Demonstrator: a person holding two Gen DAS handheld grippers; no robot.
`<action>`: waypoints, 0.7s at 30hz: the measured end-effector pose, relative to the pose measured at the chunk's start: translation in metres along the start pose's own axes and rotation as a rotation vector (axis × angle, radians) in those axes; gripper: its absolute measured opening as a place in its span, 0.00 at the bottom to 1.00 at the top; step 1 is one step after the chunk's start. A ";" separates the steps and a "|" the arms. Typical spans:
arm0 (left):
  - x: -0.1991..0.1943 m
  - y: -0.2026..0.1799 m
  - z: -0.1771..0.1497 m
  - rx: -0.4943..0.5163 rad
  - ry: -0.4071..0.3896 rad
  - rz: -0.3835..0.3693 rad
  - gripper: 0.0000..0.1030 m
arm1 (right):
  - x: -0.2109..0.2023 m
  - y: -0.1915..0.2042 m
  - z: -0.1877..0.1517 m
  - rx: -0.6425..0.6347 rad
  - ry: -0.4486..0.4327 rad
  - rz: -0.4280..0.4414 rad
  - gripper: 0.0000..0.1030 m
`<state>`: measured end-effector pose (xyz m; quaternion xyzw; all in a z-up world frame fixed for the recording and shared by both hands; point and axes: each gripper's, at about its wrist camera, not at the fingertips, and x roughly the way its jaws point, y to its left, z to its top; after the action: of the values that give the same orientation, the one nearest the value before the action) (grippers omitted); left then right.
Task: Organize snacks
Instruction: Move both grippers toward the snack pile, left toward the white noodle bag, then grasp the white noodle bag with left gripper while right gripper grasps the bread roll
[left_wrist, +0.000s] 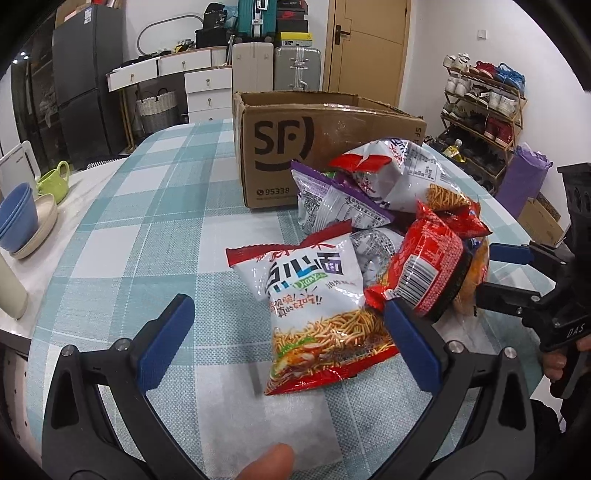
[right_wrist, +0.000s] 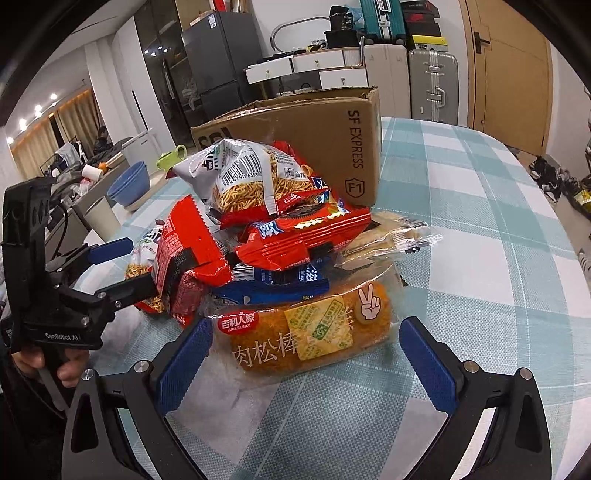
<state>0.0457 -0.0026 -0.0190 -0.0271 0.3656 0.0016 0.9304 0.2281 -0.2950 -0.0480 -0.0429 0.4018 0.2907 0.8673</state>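
Both tongs gape wide — left gripper (left_wrist: 288, 343) straddles the white crinkly noodle bag (left_wrist: 314, 314). Right gripper (right_wrist: 306, 354) faces the orange clear-wrapped bread roll (right_wrist: 314, 332), lying crosswise — nearer.

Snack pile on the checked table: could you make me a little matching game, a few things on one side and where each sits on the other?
Things:
1. cardboard box
2. orange bread roll pack
3. white noodle bag
4. blue bowls

Places:
A. between the left gripper's fingers
B. behind the snack pile
C. far left, stacked on a plate
D. bottom of the pile, before the right gripper

Pairs: 1-B, 2-D, 3-A, 4-C
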 end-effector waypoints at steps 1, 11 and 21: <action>0.002 -0.001 -0.001 0.001 0.009 -0.005 1.00 | 0.001 0.000 0.000 -0.005 0.004 -0.009 1.00; 0.019 -0.001 0.008 -0.045 0.048 -0.020 1.00 | -0.003 0.002 -0.005 -0.072 0.034 -0.050 1.00; 0.028 0.025 0.008 -0.098 0.089 -0.043 1.00 | -0.002 0.002 -0.006 -0.087 0.033 -0.070 1.00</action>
<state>0.0712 0.0227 -0.0331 -0.0804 0.4052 -0.0019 0.9107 0.2219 -0.2968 -0.0504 -0.0994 0.4015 0.2765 0.8675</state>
